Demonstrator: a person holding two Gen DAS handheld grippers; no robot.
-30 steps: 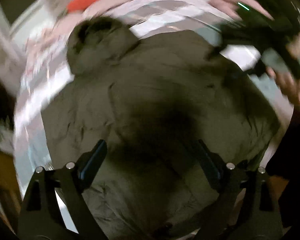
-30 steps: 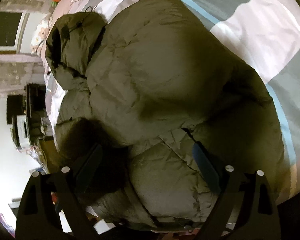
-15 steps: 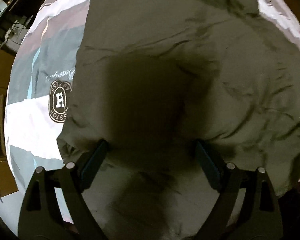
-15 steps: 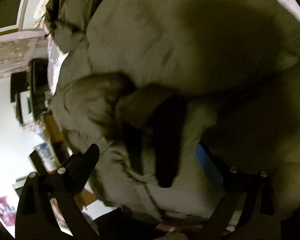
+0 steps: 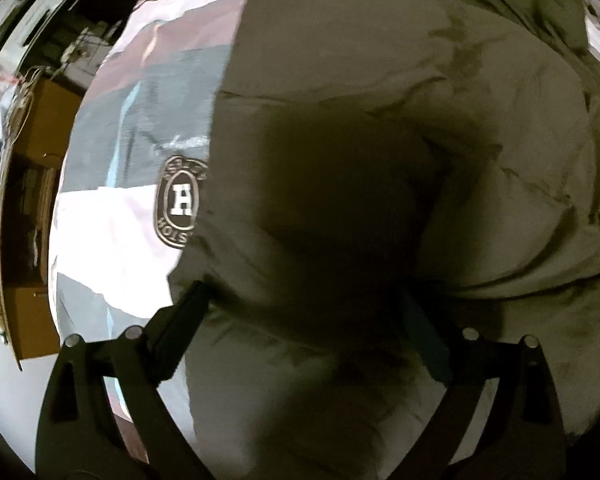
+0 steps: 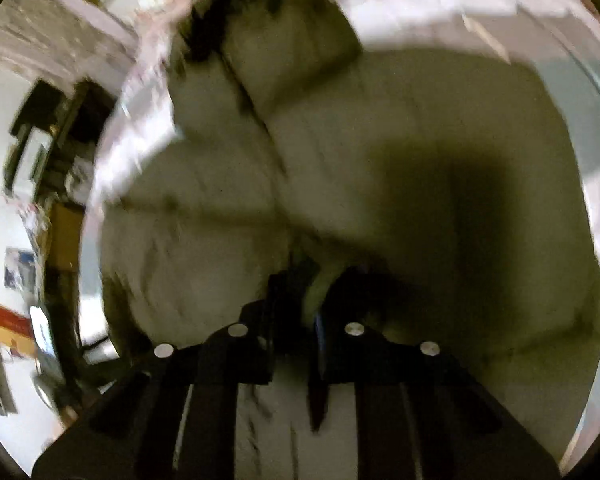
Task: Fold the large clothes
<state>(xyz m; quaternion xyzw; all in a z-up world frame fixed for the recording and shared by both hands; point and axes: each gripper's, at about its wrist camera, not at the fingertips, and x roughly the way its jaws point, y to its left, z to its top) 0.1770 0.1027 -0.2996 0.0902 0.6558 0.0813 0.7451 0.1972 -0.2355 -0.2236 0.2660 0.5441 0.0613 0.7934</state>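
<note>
My right gripper [image 6: 312, 300] is clenched on a pinch of the olive puffer jacket [image 6: 400, 152], which lies spread on the bed cover [image 5: 112, 220]; my left gripper [image 5: 304, 320] hovers released over it; the slick, puffy fabric may slip out; nothing blocks me; shelves [image 6: 40, 152] stand beside the bed.

our left wrist view looks down along fingers, close over jacket [image 5: 380, 160], bedspread [image 5: 112, 216] off left finger. our right wrist view looks along fingers toward hood [image 6: 284, 56], very near, blurred. we share same jacket and bedspread in both views.
</note>
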